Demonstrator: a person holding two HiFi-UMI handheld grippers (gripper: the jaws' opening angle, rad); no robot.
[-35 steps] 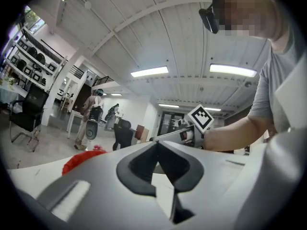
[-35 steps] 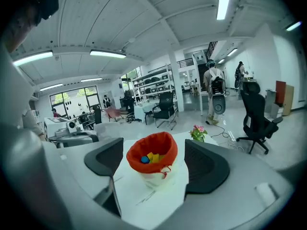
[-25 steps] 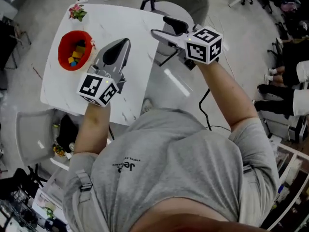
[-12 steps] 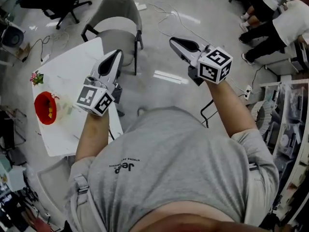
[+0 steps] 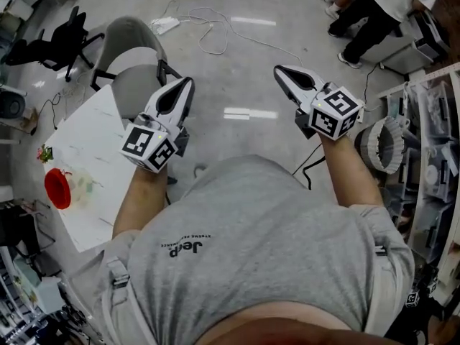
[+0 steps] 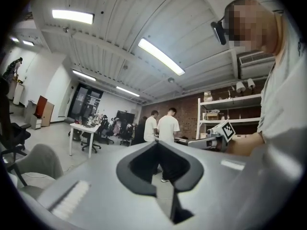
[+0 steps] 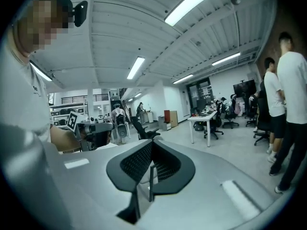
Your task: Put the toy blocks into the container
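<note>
The container (image 5: 57, 187) sits on the table (image 5: 90, 139), well off to the left and nearer the left gripper (image 5: 185, 85). Any blocks in it are too small to make out. The left and right gripper (image 5: 280, 70) are both closed on nothing and point away over bare floor.

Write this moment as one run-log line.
left gripper: shut, empty | right gripper: shut, empty | red container: on white table, untouched

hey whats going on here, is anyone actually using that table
Not right now. A person holds a claw in each hand, and both are raised over the floor, away from the white table. The left claw and the right claw are both shut with nothing between their jaws. The red container sits on the table off to the left. Its contents are too small to make out.
</note>
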